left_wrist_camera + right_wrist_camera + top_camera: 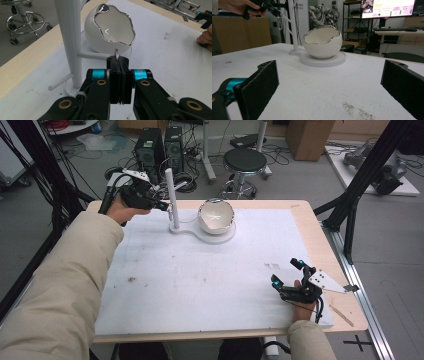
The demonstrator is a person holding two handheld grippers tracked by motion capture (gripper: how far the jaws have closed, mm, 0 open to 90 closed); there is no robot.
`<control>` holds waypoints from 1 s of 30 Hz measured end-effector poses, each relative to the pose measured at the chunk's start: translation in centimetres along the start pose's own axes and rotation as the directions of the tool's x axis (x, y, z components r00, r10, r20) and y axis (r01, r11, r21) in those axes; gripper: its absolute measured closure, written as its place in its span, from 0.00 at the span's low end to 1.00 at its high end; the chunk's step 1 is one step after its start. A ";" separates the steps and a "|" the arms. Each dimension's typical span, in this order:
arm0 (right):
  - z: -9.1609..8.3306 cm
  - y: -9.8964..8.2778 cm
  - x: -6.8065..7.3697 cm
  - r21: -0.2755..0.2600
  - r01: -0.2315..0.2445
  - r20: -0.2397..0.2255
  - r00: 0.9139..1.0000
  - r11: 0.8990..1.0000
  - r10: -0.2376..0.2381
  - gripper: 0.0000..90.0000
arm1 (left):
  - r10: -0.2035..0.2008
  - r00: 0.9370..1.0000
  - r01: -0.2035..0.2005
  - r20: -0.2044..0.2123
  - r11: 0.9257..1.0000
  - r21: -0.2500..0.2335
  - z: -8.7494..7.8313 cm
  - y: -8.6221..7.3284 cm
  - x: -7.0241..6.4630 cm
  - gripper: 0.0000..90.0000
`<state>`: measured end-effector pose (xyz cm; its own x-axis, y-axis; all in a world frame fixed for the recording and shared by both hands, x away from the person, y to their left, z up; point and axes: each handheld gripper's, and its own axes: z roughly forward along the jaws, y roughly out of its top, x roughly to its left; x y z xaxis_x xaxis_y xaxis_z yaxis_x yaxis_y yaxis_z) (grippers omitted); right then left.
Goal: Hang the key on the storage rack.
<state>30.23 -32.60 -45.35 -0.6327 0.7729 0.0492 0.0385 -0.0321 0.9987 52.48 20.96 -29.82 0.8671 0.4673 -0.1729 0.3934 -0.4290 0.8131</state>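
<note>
The high view looks forward and down over the whole tabletop (200,285). The left gripper view sits close behind the white stand (68,37), and the right gripper view skims low from the near edge (all three share the eggshell bowl (322,42)).

Laboratory or workshop: computer towers (159,147) at 11 o'clock, floor cables (197,150), rolling stool (244,167) at 12, black frame struts (360,180).
</note>
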 end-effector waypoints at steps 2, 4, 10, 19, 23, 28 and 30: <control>0.0 0.0 0.0 0.000 -0.003 0.000 1.000 1.000 0.003 0.01 | 0.004 1.000 -0.004 -0.004 1.000 0.002 0.0 0.0 0.0 0.98; 0.0 0.0 0.0 0.001 -0.002 0.000 1.000 1.000 0.002 0.01 | -0.005 1.000 0.005 0.000 1.000 -0.006 0.0 -0.1 0.1 0.98; 0.0 0.0 0.0 0.003 -0.003 0.000 1.000 1.000 0.003 0.01 | -0.007 1.000 0.007 -0.005 1.000 -0.006 0.1 -0.2 0.4 0.98; 0.0 0.0 0.0 0.003 -0.003 -0.001 1.000 1.000 0.003 0.01 | -0.006 1.000 0.006 -0.015 1.000 -0.010 0.4 -0.2 0.6 0.98; 0.0 0.0 0.0 0.003 -0.003 -0.001 1.000 1.000 0.003 0.01 | -0.012 1.000 0.012 -0.017 1.000 -0.015 0.5 -0.3 0.7 0.98; 0.0 0.0 0.0 0.003 -0.006 0.001 1.000 1.000 0.006 0.01 | -0.015 1.000 0.015 -0.024 1.000 -0.011 0.6 -0.5 1.0 0.98; 0.0 0.0 0.0 0.003 -0.006 0.001 1.000 1.000 0.006 0.01 | -0.008 1.000 0.008 -0.030 1.000 -0.012 0.7 -0.5 1.1 0.98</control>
<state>30.25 -32.61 -45.34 -0.6317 0.7733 0.0551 0.0443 -0.0350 0.9984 53.46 21.17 -30.78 0.8541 0.4940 -0.1629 0.3968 -0.4162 0.8181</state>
